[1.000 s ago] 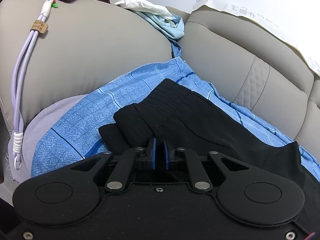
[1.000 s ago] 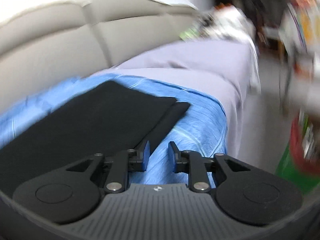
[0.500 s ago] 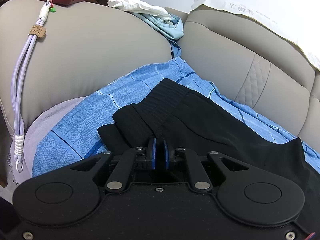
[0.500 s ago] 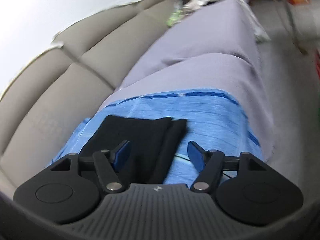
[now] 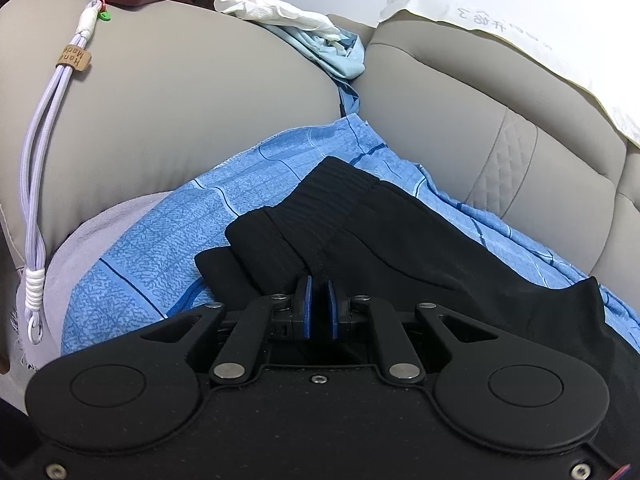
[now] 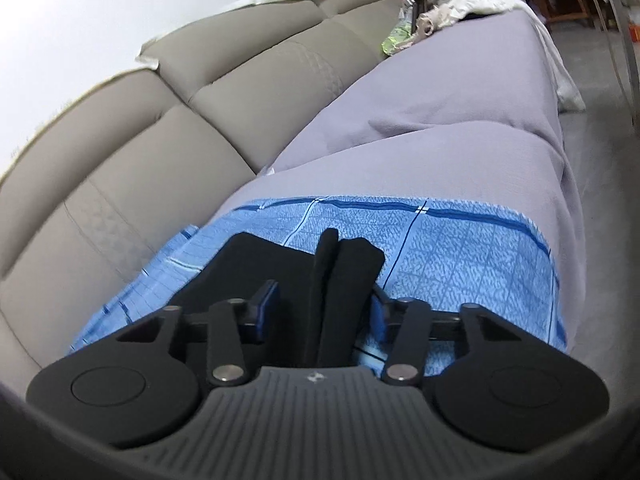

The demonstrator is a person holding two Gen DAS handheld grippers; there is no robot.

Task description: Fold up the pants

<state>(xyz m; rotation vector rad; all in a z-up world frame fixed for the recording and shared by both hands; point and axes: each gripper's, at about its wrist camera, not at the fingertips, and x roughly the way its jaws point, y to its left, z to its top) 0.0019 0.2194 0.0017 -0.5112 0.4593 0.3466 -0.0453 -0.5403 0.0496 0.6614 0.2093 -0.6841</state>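
Note:
Black pants (image 5: pixel 400 240) lie on a blue checked cloth (image 5: pixel 160 248) spread over a sofa seat. Their ribbed waistband points toward the backrest in the left wrist view. My left gripper (image 5: pixel 318 304) is shut, and a fold of the waist end runs up between its blue pads. In the right wrist view the leg ends of the pants (image 6: pixel 256 256) are gathered in a raised fold between the jaws of my right gripper (image 6: pixel 322 312). Those jaws are closing. The left pad still stands apart from the cloth.
The grey sofa backrest (image 5: pixel 460 112) rises just behind the cloth. A phone with a lilac strap (image 5: pixel 44 136) rests on the armrest, with white and pale blue garments (image 5: pixel 304 36) beside it. A lilac cover (image 6: pixel 460 92) runs along the seat, with clutter at its far end.
My right gripper swung over the leg ends, opened wide, and now narrows around a raised fold of them. The left gripper and the waist end stayed put.

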